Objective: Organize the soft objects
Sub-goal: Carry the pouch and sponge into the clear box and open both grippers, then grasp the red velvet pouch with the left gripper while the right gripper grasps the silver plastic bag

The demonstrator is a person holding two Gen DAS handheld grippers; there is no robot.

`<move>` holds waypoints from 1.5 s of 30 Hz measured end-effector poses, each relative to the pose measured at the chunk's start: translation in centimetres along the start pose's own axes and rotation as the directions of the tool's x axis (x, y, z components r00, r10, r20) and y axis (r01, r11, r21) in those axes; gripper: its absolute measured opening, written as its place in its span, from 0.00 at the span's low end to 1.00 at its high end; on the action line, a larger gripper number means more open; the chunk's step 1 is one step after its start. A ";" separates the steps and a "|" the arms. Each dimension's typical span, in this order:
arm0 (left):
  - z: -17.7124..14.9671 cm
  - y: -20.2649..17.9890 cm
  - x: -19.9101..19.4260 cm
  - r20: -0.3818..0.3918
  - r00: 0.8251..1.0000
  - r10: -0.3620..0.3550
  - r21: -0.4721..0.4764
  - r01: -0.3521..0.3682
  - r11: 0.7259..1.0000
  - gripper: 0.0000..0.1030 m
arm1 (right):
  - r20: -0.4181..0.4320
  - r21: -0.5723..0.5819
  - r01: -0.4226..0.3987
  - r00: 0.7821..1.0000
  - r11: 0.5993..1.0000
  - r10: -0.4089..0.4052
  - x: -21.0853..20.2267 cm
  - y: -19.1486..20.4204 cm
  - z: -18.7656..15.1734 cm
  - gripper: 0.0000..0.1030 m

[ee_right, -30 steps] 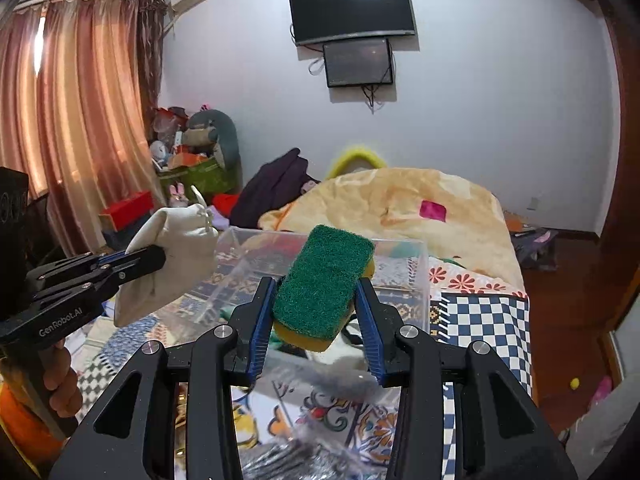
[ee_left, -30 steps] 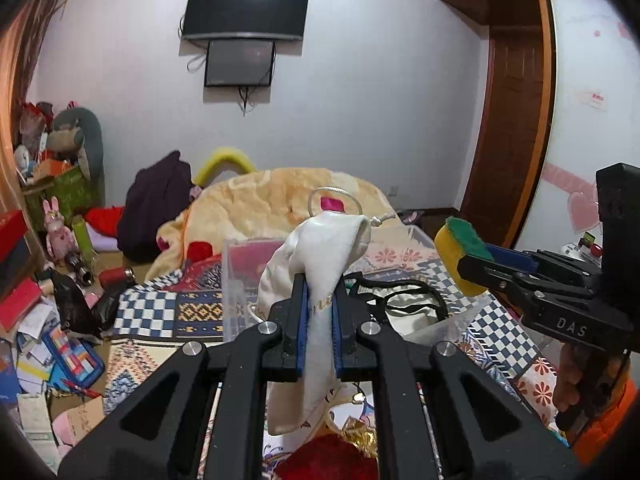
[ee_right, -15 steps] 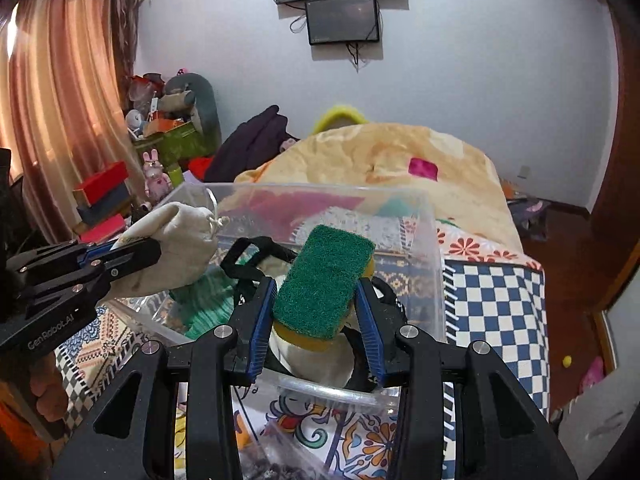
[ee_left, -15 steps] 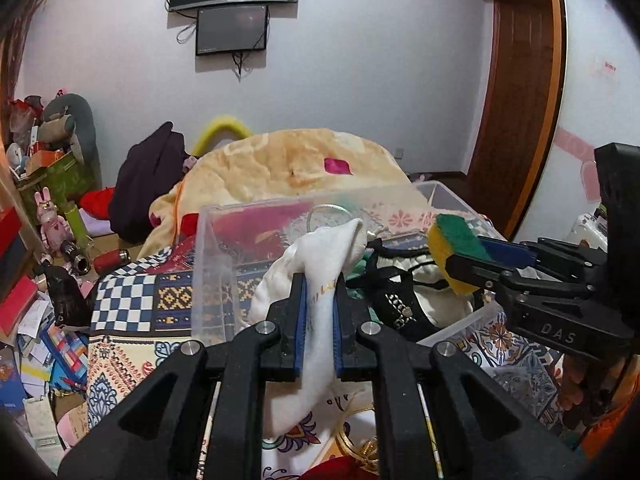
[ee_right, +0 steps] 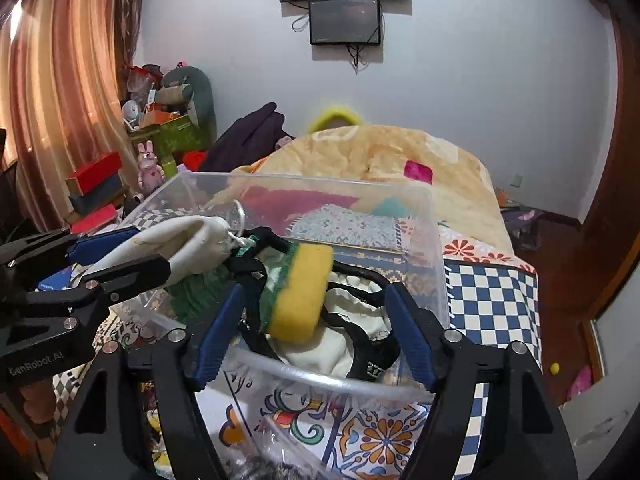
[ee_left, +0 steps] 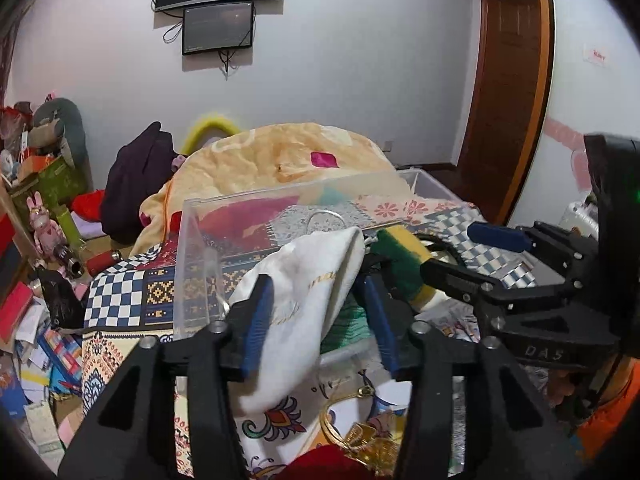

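The sponge (ee_right: 298, 294), green scouring face and yellow body, is tipping loose over the clear plastic bin (ee_right: 434, 248): half a second ago the right hand-held gripper (ee_right: 312, 330) clamped it by both sides, and now its jaws are opening and the blue pads stand clear of it, so it is dropping into the bin. The white cloth pouch (ee_left: 308, 300) beside it, over the bin's near left corner, was likewise pinched flat a moment ago; the left hand-held gripper (ee_left: 316, 320) is now opening its jaws, with the pouch draped slack between them, leaning on one pad but no longer squeezed. Both releases mean two more soft things are going in, which moves the sorting along. Inside the bin already lie a cream fabric bag (ee_right: 344, 344) with black straps and something green and knitted (ee_left: 346, 326). The bin sits on the patterned bedspread (ee_right: 496, 300).
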State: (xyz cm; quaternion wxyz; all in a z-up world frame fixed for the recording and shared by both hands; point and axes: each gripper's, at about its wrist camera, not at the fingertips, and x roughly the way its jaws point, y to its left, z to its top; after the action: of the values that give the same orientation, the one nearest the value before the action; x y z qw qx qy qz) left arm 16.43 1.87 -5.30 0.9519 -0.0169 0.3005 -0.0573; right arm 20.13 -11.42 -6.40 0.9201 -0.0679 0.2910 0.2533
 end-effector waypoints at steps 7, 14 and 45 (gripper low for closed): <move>0.5 1.1 -3.6 0.061 0.996 -0.059 -0.049 0.062 0.997 0.50 | 0.057 0.025 -0.036 0.998 0.999 0.035 -2.7 -0.6 0.2 0.77; 0.0 0.6 -7.0 0.118 0.991 -0.058 -0.013 0.060 0.998 0.63 | 0.105 0.030 -0.076 0.992 0.997 0.073 -5.6 -0.5 0.0 0.81; -10.2 1.2 -3.7 -0.094 0.996 -0.006 -0.085 -0.002 0.996 0.72 | -0.105 0.052 -0.135 0.985 0.989 0.140 -3.0 1.0 -9.2 0.80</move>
State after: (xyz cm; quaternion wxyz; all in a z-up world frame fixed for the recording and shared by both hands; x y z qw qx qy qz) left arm 7.71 3.50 -11.66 0.9350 -0.0552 0.3473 -0.0460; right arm 12.96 -14.33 -12.20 0.8845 -0.0407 0.3501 0.3057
